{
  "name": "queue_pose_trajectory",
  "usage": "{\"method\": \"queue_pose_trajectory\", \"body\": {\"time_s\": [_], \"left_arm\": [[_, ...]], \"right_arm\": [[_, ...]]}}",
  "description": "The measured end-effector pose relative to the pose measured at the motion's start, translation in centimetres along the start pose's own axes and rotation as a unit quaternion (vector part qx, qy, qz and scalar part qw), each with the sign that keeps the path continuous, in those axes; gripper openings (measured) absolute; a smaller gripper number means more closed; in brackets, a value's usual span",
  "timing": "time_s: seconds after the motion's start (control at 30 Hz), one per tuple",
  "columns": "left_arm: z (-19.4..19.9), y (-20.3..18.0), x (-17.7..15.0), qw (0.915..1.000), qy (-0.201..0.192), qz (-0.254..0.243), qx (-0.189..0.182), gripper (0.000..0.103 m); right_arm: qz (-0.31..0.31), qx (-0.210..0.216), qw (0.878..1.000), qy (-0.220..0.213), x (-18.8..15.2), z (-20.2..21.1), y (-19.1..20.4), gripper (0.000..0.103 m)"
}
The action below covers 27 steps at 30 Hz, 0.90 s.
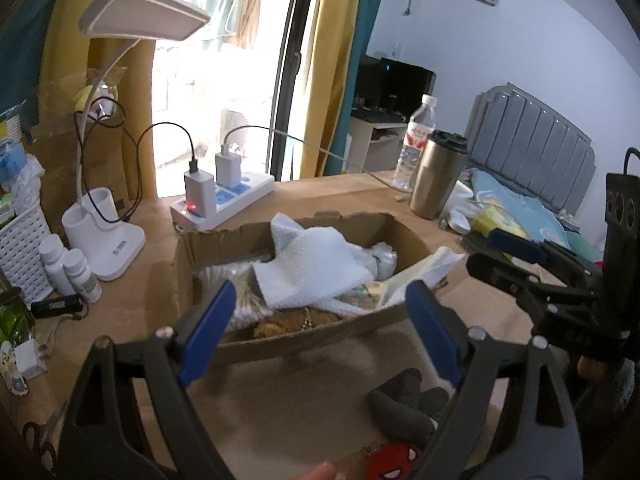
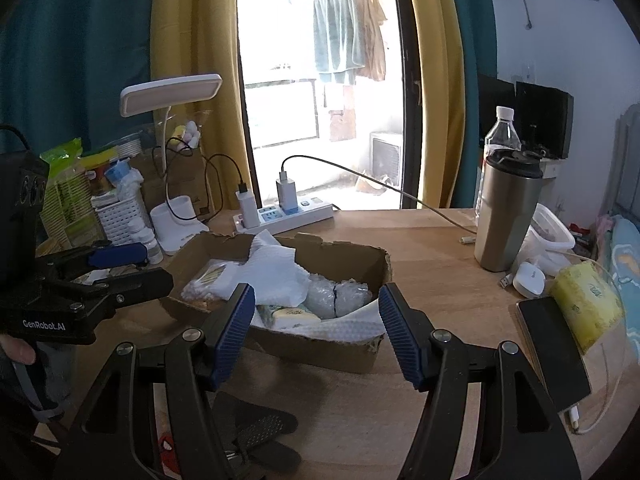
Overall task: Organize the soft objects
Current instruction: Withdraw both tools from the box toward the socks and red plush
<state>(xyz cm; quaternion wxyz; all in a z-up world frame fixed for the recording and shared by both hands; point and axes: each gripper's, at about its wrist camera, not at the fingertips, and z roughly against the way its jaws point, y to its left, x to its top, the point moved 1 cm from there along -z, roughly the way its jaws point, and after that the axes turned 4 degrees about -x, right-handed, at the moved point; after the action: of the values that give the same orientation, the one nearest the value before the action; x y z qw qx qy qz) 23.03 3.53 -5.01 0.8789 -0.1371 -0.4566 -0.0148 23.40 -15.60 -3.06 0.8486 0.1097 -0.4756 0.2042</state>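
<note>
Phone [image 2: 554, 350] only in right-wrist view.

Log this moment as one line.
left tongs open, empty | right tongs open, empty | cardboard box holds soft items | dark glove outside

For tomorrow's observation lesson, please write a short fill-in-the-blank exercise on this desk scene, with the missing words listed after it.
1. The white cloth lies inside a ____ box.
2. The steel tumbler stands in front of a plastic water ____.
3. Two chargers are plugged into the white power ____.
4. Both the left gripper and the right gripper have their jaws ____.

Missing words: cardboard; bottle; strip; open
</note>
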Motion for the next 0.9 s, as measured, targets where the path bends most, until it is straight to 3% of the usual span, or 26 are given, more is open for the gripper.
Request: {"method": "queue_pose_trajectory", "body": {"time_s": [0.2,0.9], "left_arm": [[1.3,-0.3,-0.8,0.9999,-0.010,-0.003,-0.002,0.088],[4.3,0.3,-5.1,0.9999,-0.014,0.006,-0.001,0.088]], "right_arm": [[0.002,-0.006,1.000,0.000,-0.6,0.8,0.6,0.076],[0.016,-0.006,0.999,0.028,-4.1,2.1,3.5,0.076]]}}
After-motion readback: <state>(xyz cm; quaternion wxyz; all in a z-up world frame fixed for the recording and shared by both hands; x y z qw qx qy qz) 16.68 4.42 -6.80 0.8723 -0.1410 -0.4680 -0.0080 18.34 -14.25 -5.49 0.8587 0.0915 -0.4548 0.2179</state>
